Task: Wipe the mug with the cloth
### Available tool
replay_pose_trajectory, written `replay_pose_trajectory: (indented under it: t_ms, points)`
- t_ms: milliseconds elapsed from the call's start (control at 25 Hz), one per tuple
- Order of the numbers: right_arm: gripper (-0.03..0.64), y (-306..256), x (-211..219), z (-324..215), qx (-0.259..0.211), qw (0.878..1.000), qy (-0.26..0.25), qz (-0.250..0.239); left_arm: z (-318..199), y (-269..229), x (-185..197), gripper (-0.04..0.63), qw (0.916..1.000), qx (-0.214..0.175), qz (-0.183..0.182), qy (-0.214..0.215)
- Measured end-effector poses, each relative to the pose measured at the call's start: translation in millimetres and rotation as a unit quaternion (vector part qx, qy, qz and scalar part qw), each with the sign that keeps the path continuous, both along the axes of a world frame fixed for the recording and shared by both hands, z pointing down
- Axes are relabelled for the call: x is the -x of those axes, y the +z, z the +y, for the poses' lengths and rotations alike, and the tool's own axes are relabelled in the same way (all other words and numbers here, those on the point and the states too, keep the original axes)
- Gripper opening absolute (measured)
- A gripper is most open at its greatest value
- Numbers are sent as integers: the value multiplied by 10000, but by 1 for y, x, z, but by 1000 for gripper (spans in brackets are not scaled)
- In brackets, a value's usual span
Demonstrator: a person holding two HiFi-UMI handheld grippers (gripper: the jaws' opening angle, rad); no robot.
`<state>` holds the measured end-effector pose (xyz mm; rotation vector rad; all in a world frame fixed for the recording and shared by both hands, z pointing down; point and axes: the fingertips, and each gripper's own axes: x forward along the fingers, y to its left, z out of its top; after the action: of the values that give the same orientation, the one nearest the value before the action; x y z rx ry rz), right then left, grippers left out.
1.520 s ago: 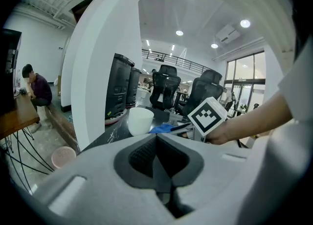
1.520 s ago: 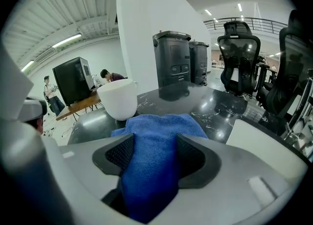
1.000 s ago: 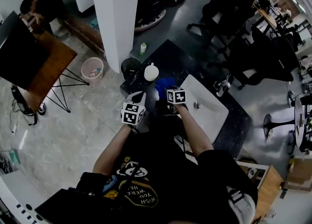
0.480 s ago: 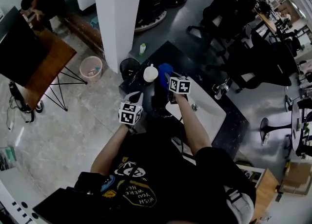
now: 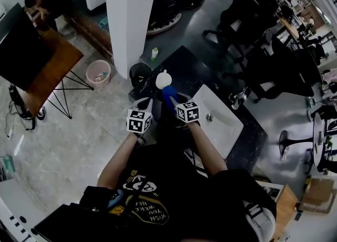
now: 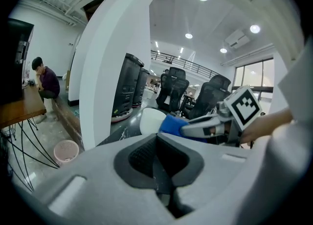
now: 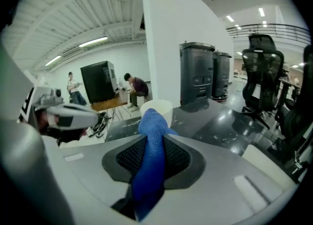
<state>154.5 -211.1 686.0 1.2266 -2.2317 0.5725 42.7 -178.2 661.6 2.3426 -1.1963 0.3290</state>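
Our right claw is clamped on the blue cloth. The cloth is a soft woven fabric, folded into a thick strip that runs between the ribbed black pads and pokes out past the tips. Its free end sits right in front of the white mug, a smooth round cup standing upright on the dark, glossy, speckled table; we cannot tell whether they touch. Our left claw is closed with nothing between its pads, and it is near the mug. A white rectangular sink is set in the table beside the right claw.
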Motion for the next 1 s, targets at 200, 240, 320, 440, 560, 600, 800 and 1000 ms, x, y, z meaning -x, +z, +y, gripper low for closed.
replay_pose_trajectory:
  t_ms: [200, 240, 320, 440, 560, 600, 800, 1000]
  points:
    - [98, -33, -35, -53, -225, 9963, 828, -78, -21, 1, -10, 3, 9999, -40, -124, 66]
    - [98, -34, -34, -58, -210, 9964, 820, -41, -27, 2, -12, 3, 9998, -40, -176, 87]
    - [98, -29, -23, -58, -101, 9979, 634, 72, -39, 4, -16, 3, 9996, -12, -253, 100]
    - [98, -12, 2, -25, 86, 9996, -52, 276, -46, 6, -25, 3, 9995, 56, -287, 126]
    - [98, 0, 15, 6, 179, 9979, -559, 287, -50, 7, -28, 3, 9995, 90, -264, 141]
    - [98, -1, 12, 7, 155, 9983, -507, 228, -51, 7, -28, 3, 9995, 105, -250, 139]
    - [98, -34, -38, -46, -218, 9972, 708, -126, -54, 10, -29, 3, 9997, 156, -182, 109]
    - [98, -11, -27, -47, 186, 9985, 392, 334, -47, 14, -35, 3, 9996, 261, -83, 52]
